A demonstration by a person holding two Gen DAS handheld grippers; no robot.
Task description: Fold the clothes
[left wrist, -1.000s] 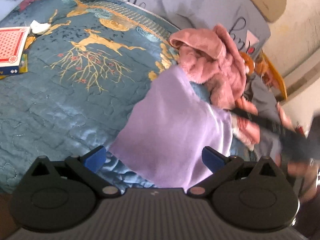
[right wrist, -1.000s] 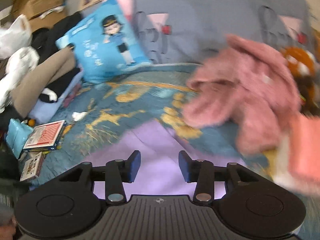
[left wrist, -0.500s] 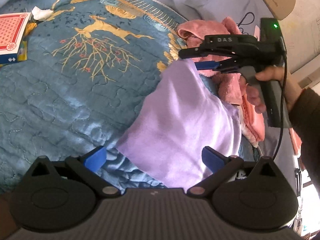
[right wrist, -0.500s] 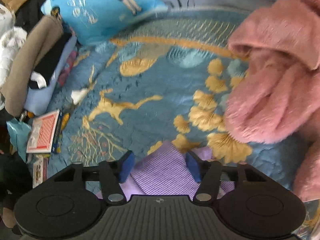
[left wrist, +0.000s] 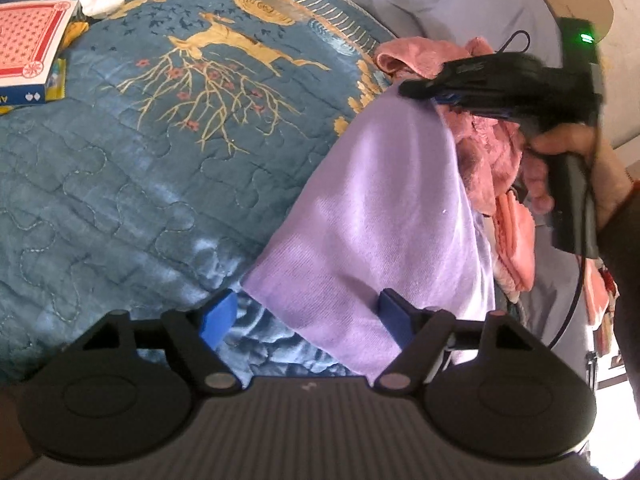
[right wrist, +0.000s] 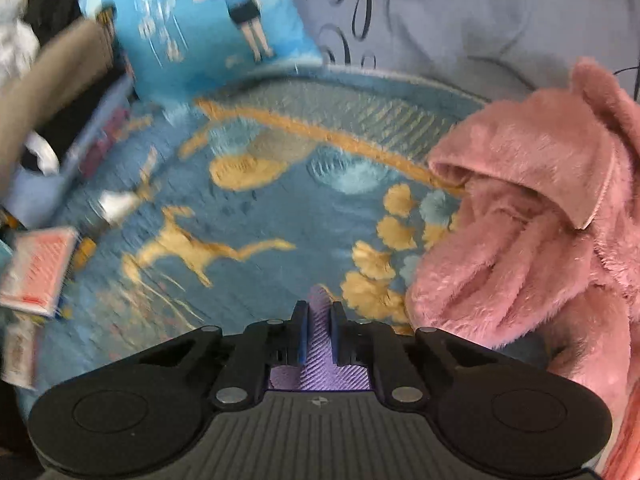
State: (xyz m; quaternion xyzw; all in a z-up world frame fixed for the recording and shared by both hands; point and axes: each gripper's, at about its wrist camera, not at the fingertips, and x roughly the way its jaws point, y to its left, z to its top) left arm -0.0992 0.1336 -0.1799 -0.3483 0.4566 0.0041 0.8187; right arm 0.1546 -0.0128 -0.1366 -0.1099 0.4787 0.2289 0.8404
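A lilac cloth (left wrist: 380,208) lies on the blue quilt, running from near my left gripper up to the pink pile. My left gripper (left wrist: 306,314) hovers over its near corner. The jaws are closing with the corner between them, and the blue pads (left wrist: 218,316) stand clear of the fabric. My right gripper (right wrist: 319,310) is closing its jaws onto the far corner, with a lilac fold (right wrist: 318,340) pinched between the pads. In the left wrist view the right gripper (left wrist: 424,90), held by a hand (left wrist: 600,176), sits at the cloth's top corner.
A fluffy pink garment (right wrist: 540,220) is heaped right of the cloth. The blue quilt with gold deer (left wrist: 140,160) spreads to the left. A red card box (left wrist: 28,52) and a crumpled tissue (left wrist: 100,0) lie at its far left. A blue cartoon pillow (right wrist: 208,28) and grey bedding (right wrist: 460,20) sit behind.
The right gripper swept in from the right to the cloth's far corner and closed on it. The left gripper sank slightly and its jaws narrowed around the near corner.
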